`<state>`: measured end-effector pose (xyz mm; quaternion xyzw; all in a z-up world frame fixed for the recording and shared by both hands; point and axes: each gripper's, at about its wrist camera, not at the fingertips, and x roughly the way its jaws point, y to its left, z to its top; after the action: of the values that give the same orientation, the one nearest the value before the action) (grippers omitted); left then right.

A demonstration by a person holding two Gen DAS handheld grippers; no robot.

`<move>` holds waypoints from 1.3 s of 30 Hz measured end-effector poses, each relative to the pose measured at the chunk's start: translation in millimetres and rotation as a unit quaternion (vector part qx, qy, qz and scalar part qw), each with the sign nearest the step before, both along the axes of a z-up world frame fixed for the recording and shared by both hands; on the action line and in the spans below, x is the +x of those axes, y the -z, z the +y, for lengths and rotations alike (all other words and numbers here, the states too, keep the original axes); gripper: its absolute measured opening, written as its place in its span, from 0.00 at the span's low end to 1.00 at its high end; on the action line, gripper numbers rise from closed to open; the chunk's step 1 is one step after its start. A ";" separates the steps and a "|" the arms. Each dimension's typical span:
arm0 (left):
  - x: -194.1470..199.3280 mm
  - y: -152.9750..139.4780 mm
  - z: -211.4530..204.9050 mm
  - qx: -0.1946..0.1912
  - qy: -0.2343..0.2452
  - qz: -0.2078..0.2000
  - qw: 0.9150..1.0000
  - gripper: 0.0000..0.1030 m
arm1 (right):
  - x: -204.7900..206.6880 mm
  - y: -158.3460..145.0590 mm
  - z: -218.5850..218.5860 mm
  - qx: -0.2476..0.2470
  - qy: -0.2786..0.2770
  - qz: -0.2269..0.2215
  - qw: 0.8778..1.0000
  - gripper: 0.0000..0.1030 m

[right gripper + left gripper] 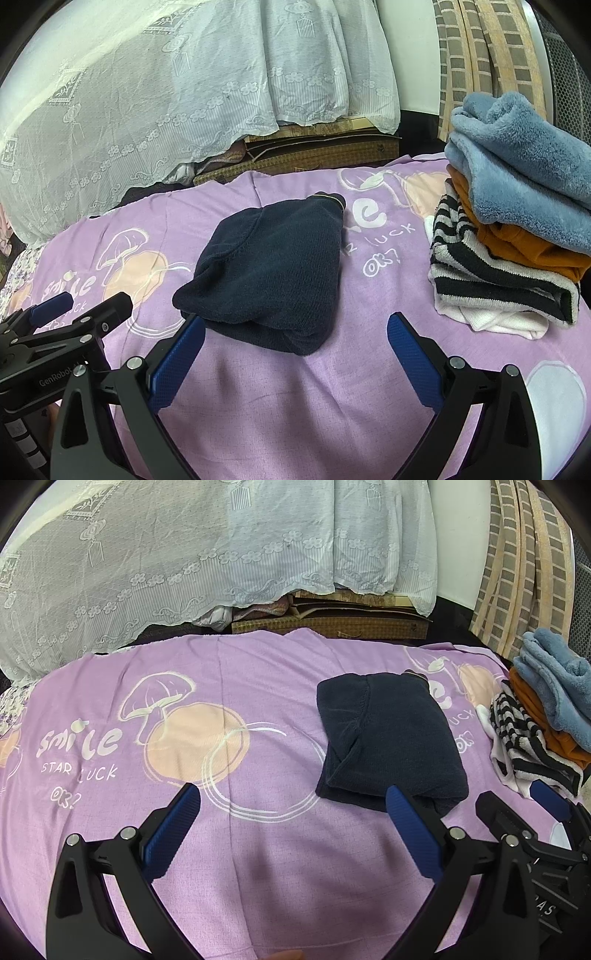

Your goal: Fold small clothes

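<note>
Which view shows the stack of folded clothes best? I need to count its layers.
The right wrist view: the stack of folded clothes fills its right side, with blue fleece, orange, striped and white layers distinct. The left wrist view squeezes the stack small against its right edge, partly behind the right gripper.

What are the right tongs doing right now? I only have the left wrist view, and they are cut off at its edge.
Observer: The right tongs are open and hold nothing, above the purple printed bedsheet.
Operator: Where is the folded garment relative to them?
Observer: The folded navy knit garment lies just ahead of them. Its near edge meets the tip of one blue pad, but I cannot tell if they touch.
Operator: The near end of the pile is hidden here. What is at the bottom?
Observer: A white garment sticks out from under the black-and-grey striped knit.
</note>
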<state>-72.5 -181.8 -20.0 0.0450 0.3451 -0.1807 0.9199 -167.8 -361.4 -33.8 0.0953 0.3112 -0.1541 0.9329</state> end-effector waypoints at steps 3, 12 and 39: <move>0.0 -0.1 -0.2 0.000 0.000 0.000 1.000 0.95 | 0.2 -0.1 -0.3 0.000 -0.001 0.000 1.000 0.96; 0.0 0.5 1.1 0.000 0.000 0.000 1.000 0.95 | 0.2 -0.4 -0.9 0.001 -0.001 0.000 1.000 0.96; -1.3 5.4 5.5 0.002 0.000 0.004 1.000 0.95 | 0.0 -0.9 -0.7 0.002 0.000 0.000 1.000 0.96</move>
<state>-73.8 -176.3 -25.4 0.0457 0.3495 -0.1804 0.9183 -167.8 -362.1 -32.9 0.0973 0.3113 -0.1529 0.9329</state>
